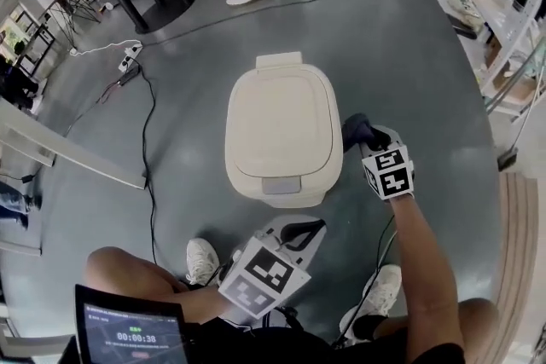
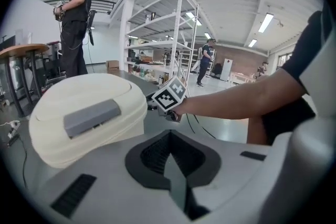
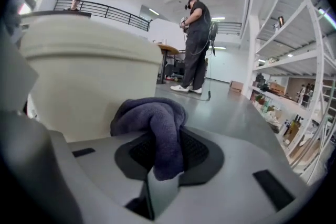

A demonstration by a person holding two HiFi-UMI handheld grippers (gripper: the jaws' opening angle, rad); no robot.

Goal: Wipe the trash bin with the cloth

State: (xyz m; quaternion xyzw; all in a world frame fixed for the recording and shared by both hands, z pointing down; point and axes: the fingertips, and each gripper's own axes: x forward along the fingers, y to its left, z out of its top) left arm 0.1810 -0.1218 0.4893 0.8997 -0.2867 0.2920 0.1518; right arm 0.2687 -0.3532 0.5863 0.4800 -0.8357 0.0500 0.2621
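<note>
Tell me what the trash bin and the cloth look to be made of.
Trash bin: likely moulded plastic, cream, smooth with a dull sheen and rounded edges. Cloth: soft dark bluish-purple fabric, perhaps microfibre or terry, fuzzy nap, bunched in folds where the right tool clamps it.

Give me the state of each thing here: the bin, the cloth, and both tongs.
Trash bin: upright on the floor, lid closed.
Cloth: bunched, gripped, beside the bin's wall.
Right tongs: shut on the cloth.
Left tongs: shut, nothing between them, in front of the bin.
</note>
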